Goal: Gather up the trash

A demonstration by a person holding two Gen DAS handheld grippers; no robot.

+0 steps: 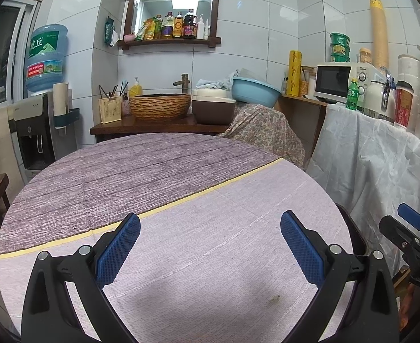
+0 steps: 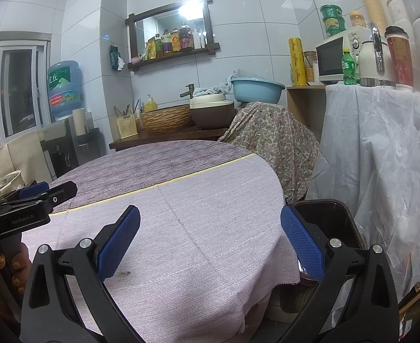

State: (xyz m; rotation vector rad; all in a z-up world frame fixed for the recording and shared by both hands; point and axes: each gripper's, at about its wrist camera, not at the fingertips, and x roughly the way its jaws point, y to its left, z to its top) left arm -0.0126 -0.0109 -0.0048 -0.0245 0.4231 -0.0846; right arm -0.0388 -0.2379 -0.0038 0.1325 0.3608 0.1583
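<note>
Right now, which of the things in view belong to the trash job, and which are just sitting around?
Job:
- left gripper, open, holding nothing
- right gripper, open, holding nothing
- dark bin beside the table
- round table; no trash shows on its cloth, only a small stain

Just there:
- microwave
- green bottle
- blue basin
- water jug

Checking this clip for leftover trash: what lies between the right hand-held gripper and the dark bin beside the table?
Nothing loose. In the right wrist view only the tablecloth's draped edge separates the open right hand-held gripper from the bin.
</note>
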